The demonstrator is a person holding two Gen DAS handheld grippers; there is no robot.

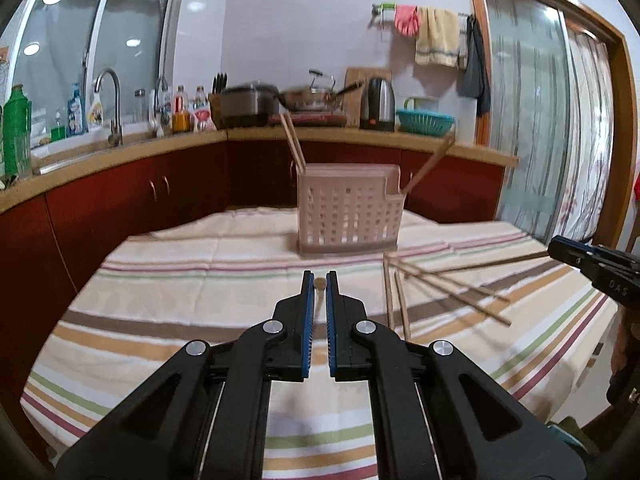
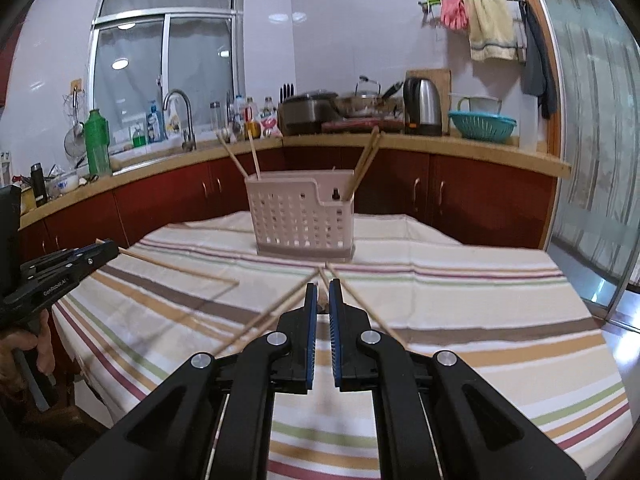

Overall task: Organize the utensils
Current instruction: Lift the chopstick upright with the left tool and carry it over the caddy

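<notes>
A pale pink perforated utensil holder (image 1: 348, 216) (image 2: 300, 220) stands upright at the far end of the striped tablecloth (image 1: 180, 300), with chopsticks leaning out of both its end compartments. My left gripper (image 1: 319, 278) (image 2: 110, 250) is shut on a chopstick (image 2: 180, 267). In the left wrist view only that chopstick's round end shows between the pads; it hangs above the cloth. My right gripper (image 2: 323, 290) (image 1: 554, 246) is shut on another chopstick (image 1: 480, 265), also lifted off the cloth. Several loose chopsticks (image 1: 460, 299) (image 2: 260, 319) lie crossed on the cloth in front of the holder.
A kitchen counter (image 1: 360, 136) runs behind the table with a sink tap (image 1: 114, 108), bottles, a rice cooker, a kettle (image 1: 378, 104) and a teal colander (image 1: 424, 120). Sliding glass doors (image 1: 532, 120) stand to the right. A person's hand (image 2: 36, 344) grips the left tool.
</notes>
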